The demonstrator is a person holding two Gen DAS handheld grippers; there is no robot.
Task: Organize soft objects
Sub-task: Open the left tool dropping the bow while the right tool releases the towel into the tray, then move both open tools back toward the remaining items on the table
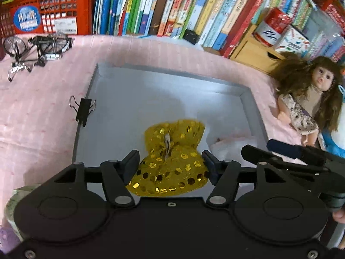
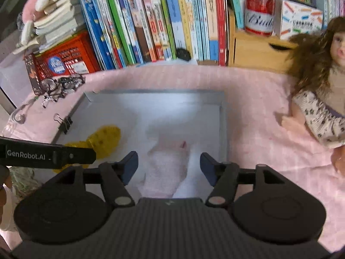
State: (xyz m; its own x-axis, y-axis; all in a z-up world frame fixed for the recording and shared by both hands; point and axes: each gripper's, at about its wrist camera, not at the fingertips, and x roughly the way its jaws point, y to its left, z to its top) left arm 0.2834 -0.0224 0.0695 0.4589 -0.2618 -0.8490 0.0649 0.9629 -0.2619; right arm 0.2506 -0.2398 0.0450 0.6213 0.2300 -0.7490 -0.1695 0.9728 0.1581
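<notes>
Gold sequinned pouch [image 1: 172,161] between spread left gripper [image 1: 170,161] fingers.

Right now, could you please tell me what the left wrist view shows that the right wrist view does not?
Only the left wrist view shows the gold pouch whole, between the open left gripper.

Only the right wrist view shows the stacked books on the red crate, and the pink cloth clearly, ahead of the open right gripper.

Both show the tray, doll, binder clip and red can.
</notes>
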